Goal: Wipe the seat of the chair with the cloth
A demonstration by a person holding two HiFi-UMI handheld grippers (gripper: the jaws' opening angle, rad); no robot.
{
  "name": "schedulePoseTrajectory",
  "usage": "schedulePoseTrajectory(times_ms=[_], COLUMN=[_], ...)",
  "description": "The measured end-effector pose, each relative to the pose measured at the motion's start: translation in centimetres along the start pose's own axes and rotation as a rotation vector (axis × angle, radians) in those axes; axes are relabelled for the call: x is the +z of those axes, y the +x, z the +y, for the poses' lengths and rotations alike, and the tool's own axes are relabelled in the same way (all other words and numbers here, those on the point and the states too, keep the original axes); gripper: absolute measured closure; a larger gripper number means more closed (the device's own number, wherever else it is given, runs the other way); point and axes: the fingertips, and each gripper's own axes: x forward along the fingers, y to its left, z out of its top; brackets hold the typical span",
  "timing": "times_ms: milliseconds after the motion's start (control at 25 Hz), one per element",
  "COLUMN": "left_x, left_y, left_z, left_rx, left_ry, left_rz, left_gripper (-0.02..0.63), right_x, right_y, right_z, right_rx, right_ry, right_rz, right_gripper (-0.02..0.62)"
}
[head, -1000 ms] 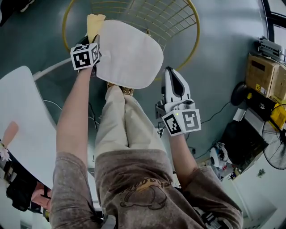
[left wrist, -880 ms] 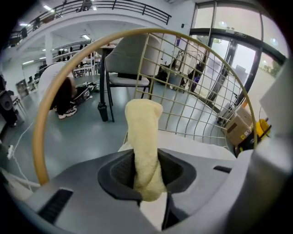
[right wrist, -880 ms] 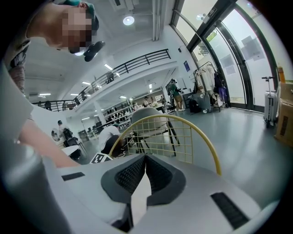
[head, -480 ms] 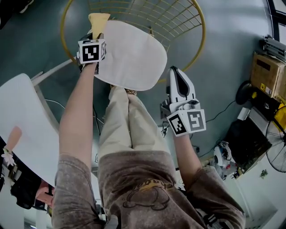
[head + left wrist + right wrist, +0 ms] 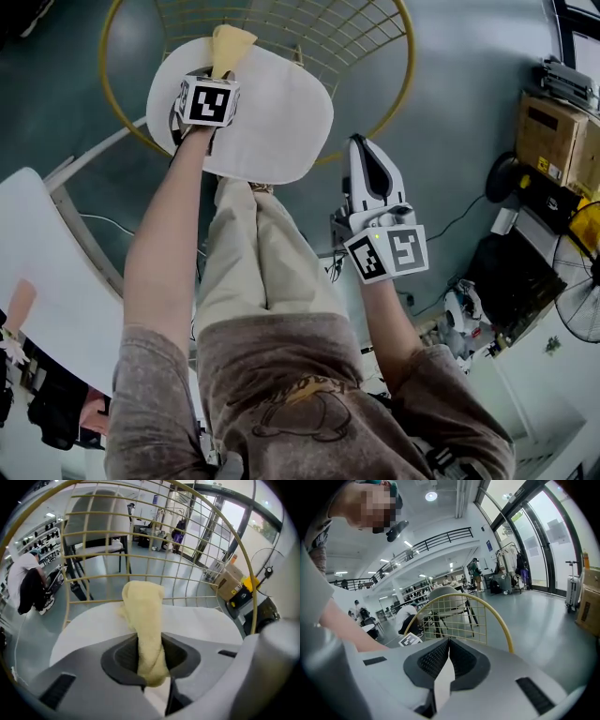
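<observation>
Leftward and inward is how the left gripper [image 5: 217,73] has travelled: a second ago it sat at the seat's left edge, and now it is over the seat itself, towards the rear. The cloth [image 5: 231,42], a pale yellow roll, has gone with it and now trails from the jaws across the back of the seat [image 5: 277,112], its free end reaching the foot of the yellow wire backrest [image 5: 319,33]. In the left gripper view the jaws are clenched on the cloth [image 5: 143,620], which bulges out between the pads and droops forward onto the white cushion [image 5: 201,620].

The wiping stroke looks to be under way. To do it well, I judge the grip should stay firm while the gripper is kept low enough that the hanging cloth, not the jaw tips, drags on the cushion. Overlapping passes from the rear of the seat to its front edge would cover it, and the free end should be kept from snagging in the backrest wires behind the seat.

To the right of the seat and just in front of it, the right gripper [image 5: 367,169] has hardly shifted; it hangs clear of the cushion, its jaws pressed together on nothing [image 5: 445,660].
</observation>
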Motion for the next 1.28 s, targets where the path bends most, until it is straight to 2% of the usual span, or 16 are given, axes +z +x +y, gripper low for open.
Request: schedulePoseTrajectory(times_ms=[120,240,520,680,960,1160,1280], left_x=[0.3,0.0,-0.7,-1.4,-2.6,-3.0,-2.8], left_y=[0.5,1.0,1.5,1.4,0.2,-1.1,-1.8], left_z=[-3.7,-6.5,-12.4,-14.7,-20.8,-24.1,-24.4], left_rx=[-0.061,-0.088,-0.207,-0.237,-0.378,-0.483,-0.513], left_ry=[0.029,0.037,0.084,0.113,0.179,0.15,0.124], left_rz=[0.016,0.047,0.064,0.06,0.053,0.029,-0.005], left_gripper=[0.499,0.499,0.499,0.499,0.499,0.499,0.499], right_x=[0.1,0.2,-0.2,-0.3,-0.2,0.1,0.3], right_y=[-0.4,-0.9,-1.8,-2.1,-2.3,-2.6,-2.5], right_z=[-0.3,-0.7,-1.3,-1.2,-1.1,-1.6,-1.5], right_rx=[-0.012,-0.028,-0.059,-0.067,-0.075,-0.093,-0.079], right_ry=[0.005,0.013,0.029,0.034,0.026,0.012,0.016], right_rz=[-0.004,-0.013,-0.018,-0.017,-0.015,-0.016,-0.026], right_gripper=[0.568,0.568,0.568,0.568,0.568,0.568,0.568])
